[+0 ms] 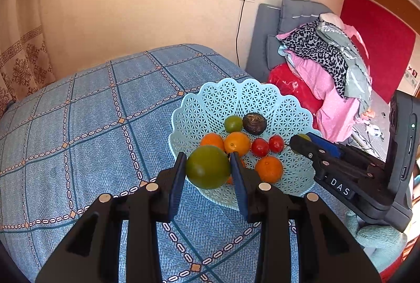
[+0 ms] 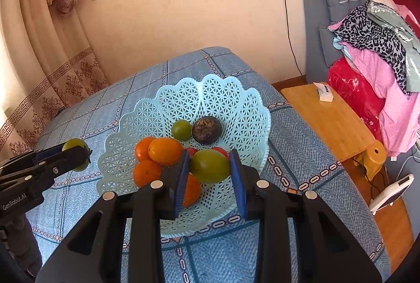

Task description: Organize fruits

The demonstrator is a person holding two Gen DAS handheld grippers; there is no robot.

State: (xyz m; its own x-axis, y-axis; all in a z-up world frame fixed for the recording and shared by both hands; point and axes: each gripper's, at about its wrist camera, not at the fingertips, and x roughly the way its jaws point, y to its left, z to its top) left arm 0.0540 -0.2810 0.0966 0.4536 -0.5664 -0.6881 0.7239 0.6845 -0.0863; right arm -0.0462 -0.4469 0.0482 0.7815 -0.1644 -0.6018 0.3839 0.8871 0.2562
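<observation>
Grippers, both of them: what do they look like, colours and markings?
Both are matte black plastic with blue finger pads and round silver studs on the linkages. The right gripper carries white DAS lettering on its body; the left gripper reads GenRobot.AI. No sleeves or cables show.

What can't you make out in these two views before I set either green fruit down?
- Left wrist view: left gripper and its green fruit hide an orange behind them.
- Right wrist view: right gripper and its green fruit cover both red tomatoes in the basket.
- Whether either fruit touches the basket: cannot tell.
</observation>
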